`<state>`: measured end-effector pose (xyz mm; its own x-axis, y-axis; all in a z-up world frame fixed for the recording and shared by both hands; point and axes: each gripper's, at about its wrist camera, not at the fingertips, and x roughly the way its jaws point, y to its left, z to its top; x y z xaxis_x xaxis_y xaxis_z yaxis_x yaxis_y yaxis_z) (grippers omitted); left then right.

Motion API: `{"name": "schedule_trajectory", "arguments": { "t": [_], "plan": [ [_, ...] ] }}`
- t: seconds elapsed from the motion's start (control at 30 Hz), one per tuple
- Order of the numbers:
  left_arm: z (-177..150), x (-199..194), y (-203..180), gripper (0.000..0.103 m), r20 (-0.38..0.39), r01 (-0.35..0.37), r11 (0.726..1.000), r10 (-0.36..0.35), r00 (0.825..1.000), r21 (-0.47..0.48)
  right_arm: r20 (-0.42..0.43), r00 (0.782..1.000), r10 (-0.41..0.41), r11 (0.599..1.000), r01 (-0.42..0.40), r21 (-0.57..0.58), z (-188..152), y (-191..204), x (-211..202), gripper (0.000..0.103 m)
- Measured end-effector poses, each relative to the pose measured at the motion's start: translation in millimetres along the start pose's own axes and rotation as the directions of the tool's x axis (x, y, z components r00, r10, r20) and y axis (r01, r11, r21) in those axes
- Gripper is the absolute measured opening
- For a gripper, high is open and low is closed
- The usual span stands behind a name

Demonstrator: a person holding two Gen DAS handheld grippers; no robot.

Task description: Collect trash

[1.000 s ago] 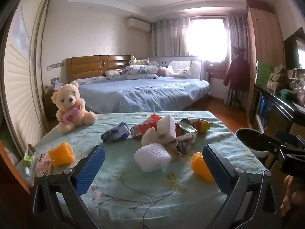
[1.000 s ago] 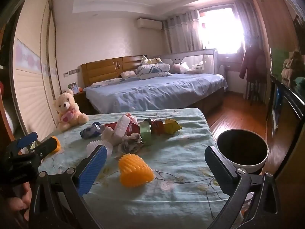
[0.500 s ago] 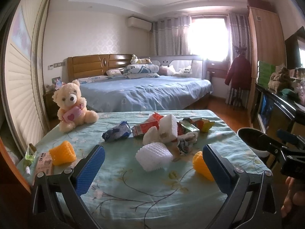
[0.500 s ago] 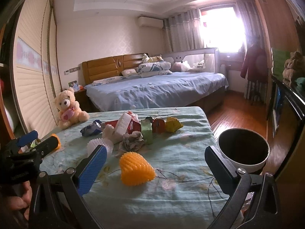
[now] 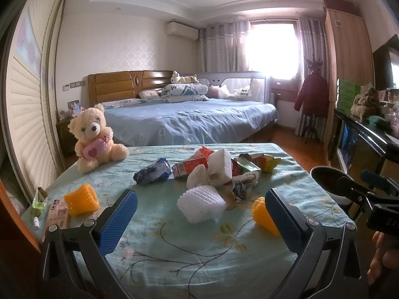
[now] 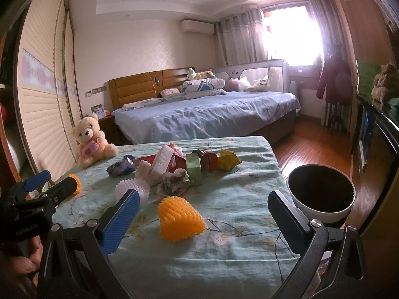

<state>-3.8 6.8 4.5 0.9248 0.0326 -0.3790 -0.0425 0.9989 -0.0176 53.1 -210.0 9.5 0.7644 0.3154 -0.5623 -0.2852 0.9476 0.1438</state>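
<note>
Trash lies in a heap on the floral tablecloth (image 5: 189, 251): a white foam net (image 5: 200, 203), a white foam block (image 5: 220, 164), a blue wrapper (image 5: 152, 174), a red carton (image 5: 189, 168) and crumpled paper (image 6: 175, 183). An orange foam net (image 6: 180, 218) lies nearest my right gripper (image 6: 202, 220), which is open and empty just short of it. A second orange net (image 5: 82, 199) sits at the left. My left gripper (image 5: 200, 220) is open and empty in front of the white net. A white bin with a dark inside (image 6: 321, 194) stands off the table's right edge.
A teddy bear (image 5: 93, 137) sits at the table's far left corner. A phone (image 5: 58, 213) and a small green wrapper (image 5: 38, 199) lie near the left edge. A bed (image 5: 194, 122) stands behind the table, a dark cabinet (image 5: 364, 144) along the right wall.
Both grippers have edged slightly forward toward the trash; the heap sits a little closer in both views. Neither gripper has taken hold of anything.
</note>
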Motion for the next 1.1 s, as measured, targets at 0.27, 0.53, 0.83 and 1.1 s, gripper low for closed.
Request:
{"name": "schedule_trajectory", "arguments": {
  "t": [0.27,0.53,0.83,1.1],
  "plan": [
    [-0.7,0.3,-1.7,0.102,-0.001,-0.002,1.000,0.002,1.000,0.000,-0.004,1.000,0.009,1.000,-0.009,0.003,-2.6,2.6,0.0,0.103],
    [-0.6,0.3,-1.7,0.102,-0.001,-0.002,1.000,0.002,1.000,-0.002,-0.012,1.000,0.021,1.000,-0.021,0.007,-4.8,4.8,0.7,0.103],
    [-1.6,0.6,-2.0,0.102,-0.003,-0.001,1.000,0.001,1.000,0.001,-0.024,0.999,0.033,0.999,-0.032,0.014,-3.9,5.6,1.9,0.103],
    [-3.7,1.3,-1.6,0.102,-0.009,-0.001,1.000,0.001,1.000,-0.002,-0.029,0.999,0.037,0.999,-0.036,0.016,-3.9,5.3,2.7,0.103]
  ]
}}
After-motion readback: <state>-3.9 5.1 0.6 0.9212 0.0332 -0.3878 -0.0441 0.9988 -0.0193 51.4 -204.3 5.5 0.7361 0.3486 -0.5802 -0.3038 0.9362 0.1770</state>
